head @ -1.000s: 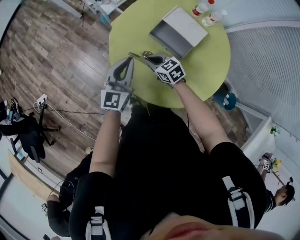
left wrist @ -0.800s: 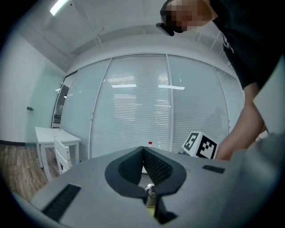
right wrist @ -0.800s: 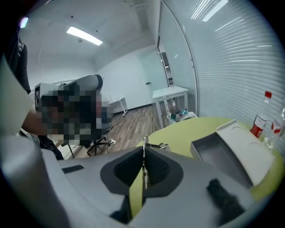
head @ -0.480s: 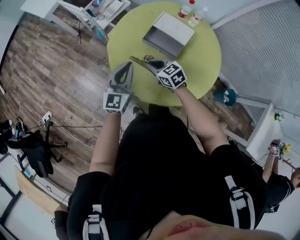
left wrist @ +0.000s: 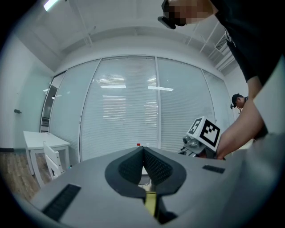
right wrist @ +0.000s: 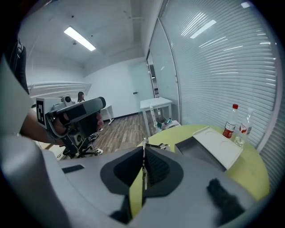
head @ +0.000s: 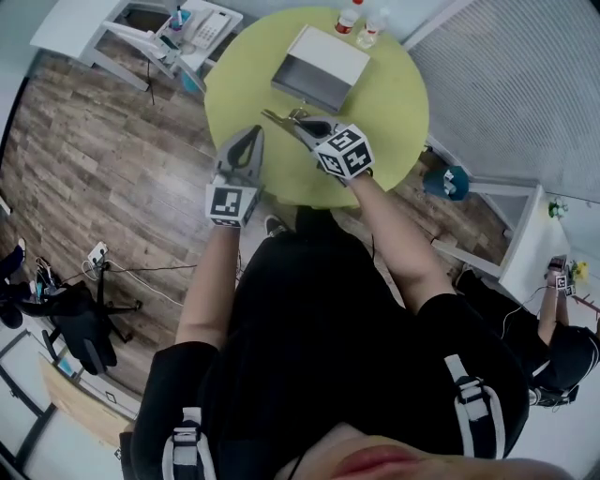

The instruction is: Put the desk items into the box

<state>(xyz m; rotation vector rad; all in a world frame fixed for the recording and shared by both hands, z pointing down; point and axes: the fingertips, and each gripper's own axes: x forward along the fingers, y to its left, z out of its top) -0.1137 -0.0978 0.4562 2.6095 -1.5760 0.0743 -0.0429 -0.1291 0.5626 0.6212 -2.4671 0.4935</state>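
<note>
A grey box [head: 319, 70] with its lid laid open stands at the far side of the round yellow-green table [head: 394, 112]; the right gripper view shows the box [right wrist: 198, 149] ahead to the right. My right gripper [head: 295, 122] is over the table's near left part, shut on a thin metal item [head: 274, 117], perhaps scissors. The item's tip [right wrist: 143, 143] sticks out past the right gripper [right wrist: 143, 156]. My left gripper [head: 255, 133] hovers at the table's left edge, beside the right one, shut with nothing seen in it. In its own view the left gripper [left wrist: 143, 151] points level across the room.
Two bottles [head: 360, 19] stand behind the box, the red-capped bottle [right wrist: 229, 121] beside a clear one. A white side table [head: 141, 33] with a telephone is at the far left. A chair [head: 80, 323] and cables lie on the wooden floor. Another person [head: 562, 337] crouches at right.
The head view has drawn back, so the table looks smaller and higher in the picture. Both grippers keep their pose, the right one still holding the metal item.
</note>
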